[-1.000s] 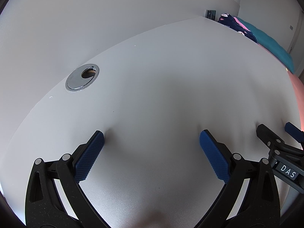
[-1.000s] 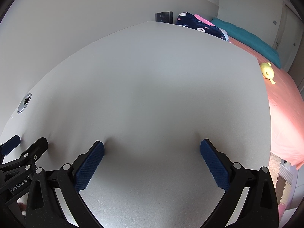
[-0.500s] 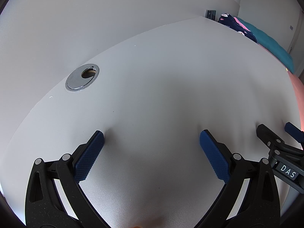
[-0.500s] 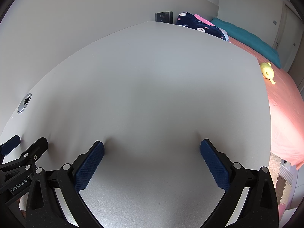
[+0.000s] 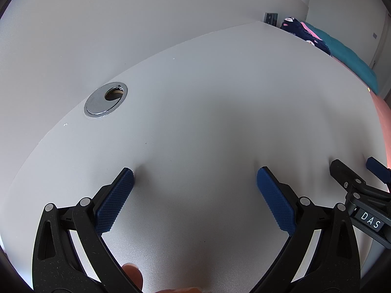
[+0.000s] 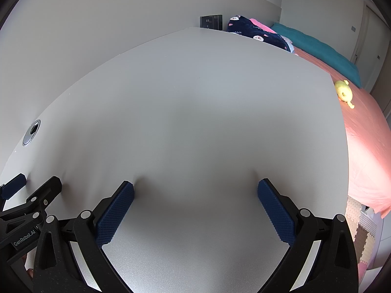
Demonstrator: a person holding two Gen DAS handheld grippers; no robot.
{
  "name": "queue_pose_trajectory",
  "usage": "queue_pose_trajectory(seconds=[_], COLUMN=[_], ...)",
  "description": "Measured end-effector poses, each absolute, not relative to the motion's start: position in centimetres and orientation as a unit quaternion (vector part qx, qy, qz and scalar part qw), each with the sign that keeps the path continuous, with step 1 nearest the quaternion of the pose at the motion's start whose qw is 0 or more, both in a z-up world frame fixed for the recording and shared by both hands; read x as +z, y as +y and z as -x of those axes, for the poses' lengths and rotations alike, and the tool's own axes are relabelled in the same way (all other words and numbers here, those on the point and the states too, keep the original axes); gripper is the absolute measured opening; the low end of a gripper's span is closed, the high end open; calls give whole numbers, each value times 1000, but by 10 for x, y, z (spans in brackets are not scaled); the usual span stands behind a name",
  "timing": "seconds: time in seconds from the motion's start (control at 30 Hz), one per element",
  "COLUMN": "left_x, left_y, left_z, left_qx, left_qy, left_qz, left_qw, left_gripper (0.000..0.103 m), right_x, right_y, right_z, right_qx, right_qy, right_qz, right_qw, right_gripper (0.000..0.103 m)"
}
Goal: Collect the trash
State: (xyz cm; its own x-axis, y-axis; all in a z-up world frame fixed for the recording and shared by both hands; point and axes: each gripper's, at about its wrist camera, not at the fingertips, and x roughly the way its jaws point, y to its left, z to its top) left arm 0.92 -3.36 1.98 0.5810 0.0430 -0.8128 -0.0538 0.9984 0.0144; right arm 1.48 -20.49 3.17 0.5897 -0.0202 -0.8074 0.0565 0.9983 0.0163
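Both grippers rest low over a pale grey desk (image 5: 220, 97), side by side and just apart. The left gripper (image 5: 195, 196) has its blue ribbed pads spread wide with nothing between them, and the right gripper (image 6: 195, 204) is spread the same way, also holding nothing. From the left wrist view the neighbouring gripper's black finger and a label reading "DAS" show at the right edge. A chrome cable grommet (image 5: 105, 99) sits in the desktop near the wall, to the left of both tools. Beyond the desk's far end lie a dark patterned pillow (image 6: 256, 35), a teal pillow (image 6: 317, 51) and a pink bedspread (image 6: 361, 131) with a small yellow toy (image 6: 344, 92) on it. No trash shows in either view, so I cannot tell where it is.
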Motion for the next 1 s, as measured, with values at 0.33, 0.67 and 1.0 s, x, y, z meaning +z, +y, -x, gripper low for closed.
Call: queue_pose_trajectory(seconds=[0.33, 0.67, 1.0], left_x=[20, 20, 20], left_y=[-34, -33, -29], left_z=[-9, -9, -11], left_qx=[27, 27, 27], left_qy=[457, 457, 457], left_qz=[6, 6, 6], left_qw=[889, 889, 889], left_gripper=[97, 97, 97], right_x=[32, 32, 32], right_y=[-205, -205, -205], right_z=[-15, -15, -15], right_qx=[-21, -21, -21], right_qy=[452, 452, 452], right_qz=[-20, -20, -20], right_qw=[891, 891, 891], right_gripper=[101, 101, 101])
